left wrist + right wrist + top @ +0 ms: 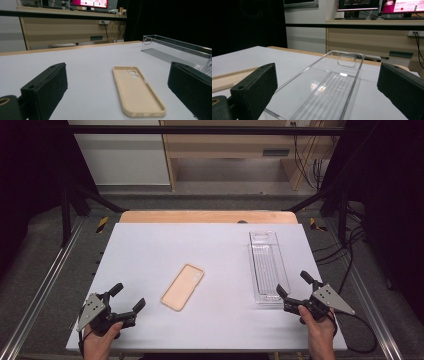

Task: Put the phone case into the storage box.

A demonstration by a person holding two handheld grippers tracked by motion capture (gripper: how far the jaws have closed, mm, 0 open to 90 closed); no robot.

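phone case point(182, 287) pale peach-tan, plain. tray point(267, 267) clear, ribbed floor. table point(150, 250) white top, light wood far edge. both grippers' jaws black; top plates grey.

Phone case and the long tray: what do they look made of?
Phone case: looks like soft matte silicone or rubbery plastic, peach-beige, with no glare and rounded edges. Long tray: clear rigid plastic, likely acrylic, glossy; the table shows through it, and its ribbed floor catches reflections.
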